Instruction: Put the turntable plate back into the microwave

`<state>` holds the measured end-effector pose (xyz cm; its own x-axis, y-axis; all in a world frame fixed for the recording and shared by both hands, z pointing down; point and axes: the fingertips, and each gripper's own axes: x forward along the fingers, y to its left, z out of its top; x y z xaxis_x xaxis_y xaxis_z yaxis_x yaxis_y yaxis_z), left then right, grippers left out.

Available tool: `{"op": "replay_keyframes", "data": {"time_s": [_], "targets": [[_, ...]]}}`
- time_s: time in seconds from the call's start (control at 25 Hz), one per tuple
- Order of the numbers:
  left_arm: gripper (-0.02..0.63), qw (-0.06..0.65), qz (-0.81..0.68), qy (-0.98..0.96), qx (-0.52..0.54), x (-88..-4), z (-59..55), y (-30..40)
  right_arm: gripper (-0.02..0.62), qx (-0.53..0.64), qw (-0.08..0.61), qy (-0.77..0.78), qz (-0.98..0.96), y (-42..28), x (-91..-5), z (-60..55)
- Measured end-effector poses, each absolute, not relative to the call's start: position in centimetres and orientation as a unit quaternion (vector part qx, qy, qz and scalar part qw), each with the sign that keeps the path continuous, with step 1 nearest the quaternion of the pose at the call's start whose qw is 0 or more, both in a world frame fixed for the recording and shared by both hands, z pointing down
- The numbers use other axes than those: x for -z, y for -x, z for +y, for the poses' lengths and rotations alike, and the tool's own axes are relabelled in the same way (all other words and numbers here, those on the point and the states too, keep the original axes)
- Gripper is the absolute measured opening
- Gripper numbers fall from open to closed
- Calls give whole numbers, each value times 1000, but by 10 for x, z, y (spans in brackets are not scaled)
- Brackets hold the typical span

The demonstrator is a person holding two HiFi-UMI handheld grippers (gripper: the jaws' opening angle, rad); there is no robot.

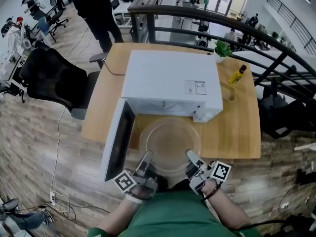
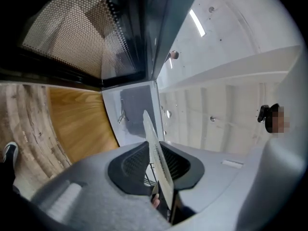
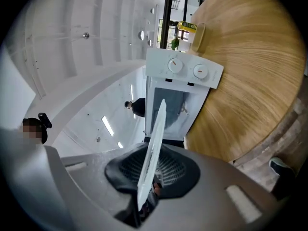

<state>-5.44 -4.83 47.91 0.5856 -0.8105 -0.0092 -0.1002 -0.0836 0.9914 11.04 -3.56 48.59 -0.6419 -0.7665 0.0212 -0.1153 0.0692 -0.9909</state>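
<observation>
Left gripper and right gripper fingers pinch the turntable plate at its 7 and 5 o'clock rim; it seems not yet inside the open microwave

The round turntable plate is clear, smooth, glossy glass. The boxy white microwave has a smooth, faintly sheeny casing; its open door carries dark perforated metal mesh. The light-brown counter is matt wood, the floor greyish wood-look plank.

An office, with swivel chairs and a mezzanine railing
</observation>
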Motion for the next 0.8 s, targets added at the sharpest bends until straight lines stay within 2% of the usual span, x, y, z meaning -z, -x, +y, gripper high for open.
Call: {"op": "replay_keyframes", "data": {"time_s": [0.2, 0.44, 0.8], "targets": [[80, 572, -365, -681, 275, -495, -65, 56, 49, 601, 255, 313, 690, -111, -491, -59], [69, 579, -380, -640, 333, -501, -89, 50, 52, 620, 243, 285, 690, -116, -511, -93], [64, 563, -407, -634, 341, -531, -125, 53, 52, 619, 241, 259, 701, -114, -540, -137]]}}
